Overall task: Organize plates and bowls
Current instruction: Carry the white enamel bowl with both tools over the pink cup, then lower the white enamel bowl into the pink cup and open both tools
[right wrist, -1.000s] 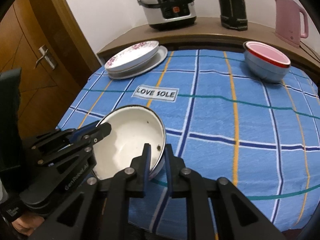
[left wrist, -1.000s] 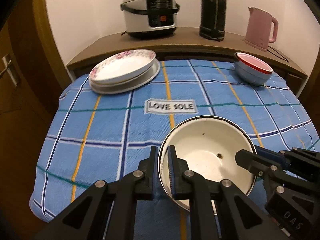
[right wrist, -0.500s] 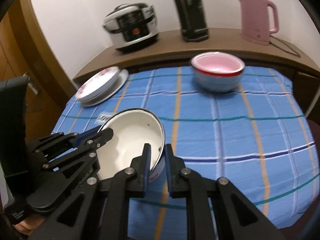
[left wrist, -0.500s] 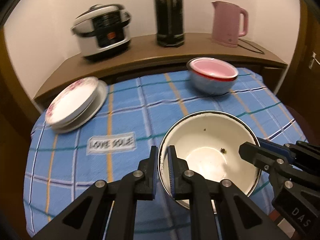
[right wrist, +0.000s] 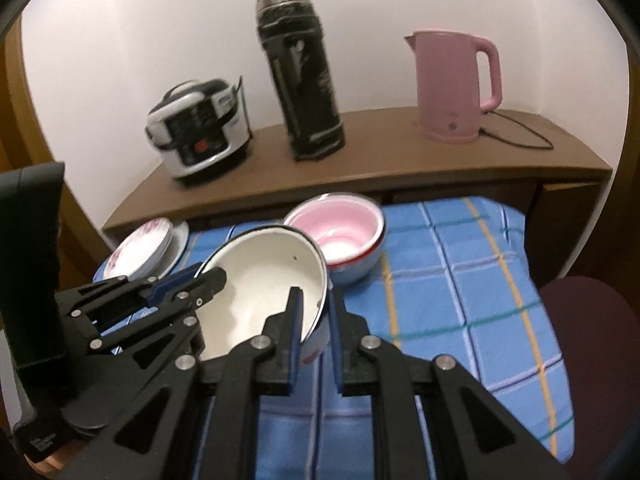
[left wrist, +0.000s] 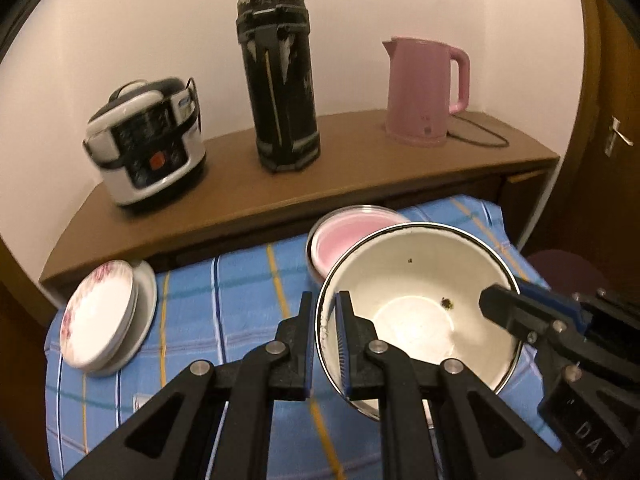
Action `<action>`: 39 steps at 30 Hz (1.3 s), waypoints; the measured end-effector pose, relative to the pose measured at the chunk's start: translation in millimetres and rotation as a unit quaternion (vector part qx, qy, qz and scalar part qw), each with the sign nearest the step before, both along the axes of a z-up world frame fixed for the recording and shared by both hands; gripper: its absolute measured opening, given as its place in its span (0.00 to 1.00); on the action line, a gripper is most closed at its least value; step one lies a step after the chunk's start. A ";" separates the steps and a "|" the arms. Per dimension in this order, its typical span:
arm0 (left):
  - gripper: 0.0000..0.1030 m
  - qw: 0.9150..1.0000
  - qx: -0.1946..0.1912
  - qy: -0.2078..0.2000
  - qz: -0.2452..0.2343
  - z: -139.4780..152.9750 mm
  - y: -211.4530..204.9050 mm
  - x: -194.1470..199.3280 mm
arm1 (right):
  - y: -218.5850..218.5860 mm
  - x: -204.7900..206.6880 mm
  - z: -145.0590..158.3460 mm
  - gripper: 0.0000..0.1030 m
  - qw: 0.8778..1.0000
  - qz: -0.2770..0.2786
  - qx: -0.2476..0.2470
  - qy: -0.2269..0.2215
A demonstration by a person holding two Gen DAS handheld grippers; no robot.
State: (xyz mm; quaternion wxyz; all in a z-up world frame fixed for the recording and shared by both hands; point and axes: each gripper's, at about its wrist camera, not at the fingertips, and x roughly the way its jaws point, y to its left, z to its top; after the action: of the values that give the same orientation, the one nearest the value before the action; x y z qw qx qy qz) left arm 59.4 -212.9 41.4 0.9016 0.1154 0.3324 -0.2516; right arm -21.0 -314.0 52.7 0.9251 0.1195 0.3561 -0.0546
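Observation:
A white enamel bowl (left wrist: 416,304) with a dark rim is held in the air over the blue checked tablecloth (left wrist: 240,280). My left gripper (left wrist: 325,312) is shut on its left rim. My right gripper (right wrist: 314,308) is shut on its right rim; the bowl also shows in the right wrist view (right wrist: 264,280). Just beyond it stands a pink-lined bowl (right wrist: 340,232) nested in a light blue one; it also shows in the left wrist view (left wrist: 344,236). A stack of floral plates (left wrist: 100,312) lies at the far left of the table.
A wooden sideboard (left wrist: 360,160) behind the table carries a rice cooker (left wrist: 148,148), a tall black flask (left wrist: 280,76) and a pink kettle (left wrist: 424,92). A dark red seat (right wrist: 588,320) stands at the table's right edge. A door (left wrist: 608,136) is at right.
Both grippers have carried the white bowl up and toward the far right, so it is now close to the pink-lined bowl. The plate stack has slid to the left of both views.

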 end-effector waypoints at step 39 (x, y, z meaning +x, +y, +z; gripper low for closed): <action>0.12 0.997 0.018 0.063 0.045 -50.4 -55.7 100.9 | -64.8 119.6 -58.0 0.11 0.997 -0.028 0.020 0.066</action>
State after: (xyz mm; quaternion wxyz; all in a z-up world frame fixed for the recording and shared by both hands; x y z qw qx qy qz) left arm 160.3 -268.5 -9.0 0.8870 0.1007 0.3982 -0.2109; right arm 98.5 -378.9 -5.3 0.8949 0.1444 0.4144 -0.0813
